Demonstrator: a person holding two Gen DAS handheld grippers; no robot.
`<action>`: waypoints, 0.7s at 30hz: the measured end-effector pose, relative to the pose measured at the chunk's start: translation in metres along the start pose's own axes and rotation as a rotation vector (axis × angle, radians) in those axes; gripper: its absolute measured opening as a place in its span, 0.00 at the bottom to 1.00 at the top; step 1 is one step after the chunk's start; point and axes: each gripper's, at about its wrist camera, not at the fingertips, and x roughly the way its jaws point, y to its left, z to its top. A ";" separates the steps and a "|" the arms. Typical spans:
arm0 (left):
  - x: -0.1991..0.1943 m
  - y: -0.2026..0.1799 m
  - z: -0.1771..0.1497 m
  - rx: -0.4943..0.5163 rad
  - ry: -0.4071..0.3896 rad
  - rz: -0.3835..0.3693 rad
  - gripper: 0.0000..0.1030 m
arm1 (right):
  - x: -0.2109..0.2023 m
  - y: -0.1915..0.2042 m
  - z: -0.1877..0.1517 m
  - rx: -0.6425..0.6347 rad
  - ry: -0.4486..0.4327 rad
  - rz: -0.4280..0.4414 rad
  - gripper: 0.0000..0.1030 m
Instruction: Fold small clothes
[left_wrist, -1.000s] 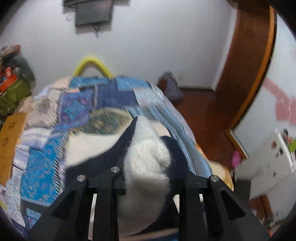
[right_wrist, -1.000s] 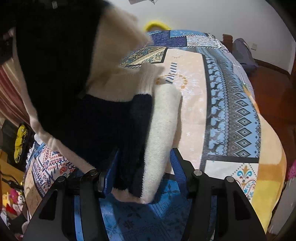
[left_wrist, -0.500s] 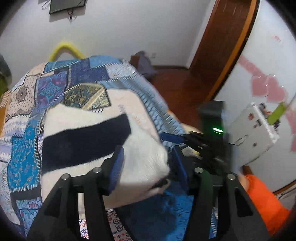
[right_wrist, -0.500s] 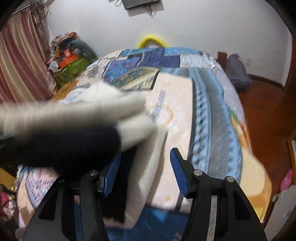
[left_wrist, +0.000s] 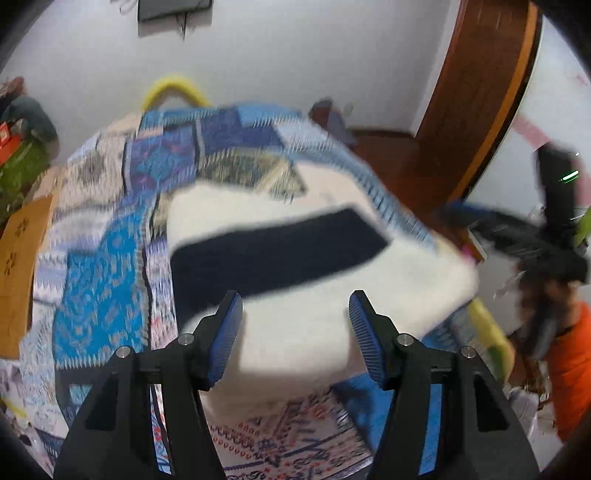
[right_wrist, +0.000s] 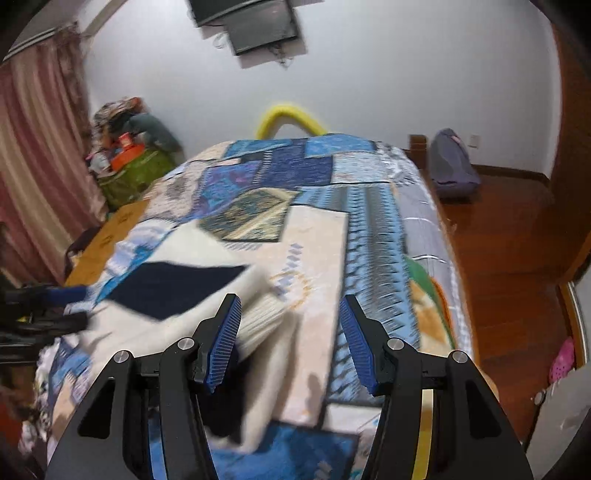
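Note:
A cream knitted sweater (left_wrist: 317, 295) with a wide navy band lies folded on the patchwork bedspread (left_wrist: 103, 258). My left gripper (left_wrist: 295, 332) is open, its blue pads either side of the sweater's near edge, just above it. In the right wrist view the sweater (right_wrist: 177, 291) lies left of centre. My right gripper (right_wrist: 288, 339) is open over its right edge. The left gripper (right_wrist: 48, 306) shows at the far left of that view; the right gripper (left_wrist: 517, 236) shows blurred at the right of the left wrist view.
The bed (right_wrist: 369, 229) fills the middle of the room. A wooden floor (right_wrist: 509, 236) and a grey bag (right_wrist: 454, 166) lie to its right. A green bin with clutter (right_wrist: 136, 162) and a curtain (right_wrist: 33, 155) stand at the left. A yellow hoop (right_wrist: 291, 118) rises behind the bed.
Both grippers have let go of the sweater and opened. The sweater has dropped flat onto the bed, folded, and both grippers have drawn back from it.

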 end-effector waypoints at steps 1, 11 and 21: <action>0.006 -0.002 -0.005 0.005 0.016 -0.001 0.58 | -0.004 0.010 -0.002 -0.020 0.003 0.018 0.50; 0.020 -0.026 -0.032 0.057 -0.005 0.001 0.58 | 0.027 0.055 -0.034 -0.092 0.115 0.053 0.50; -0.023 0.020 -0.033 0.018 -0.048 0.005 0.64 | 0.027 0.038 -0.060 -0.005 0.171 0.054 0.51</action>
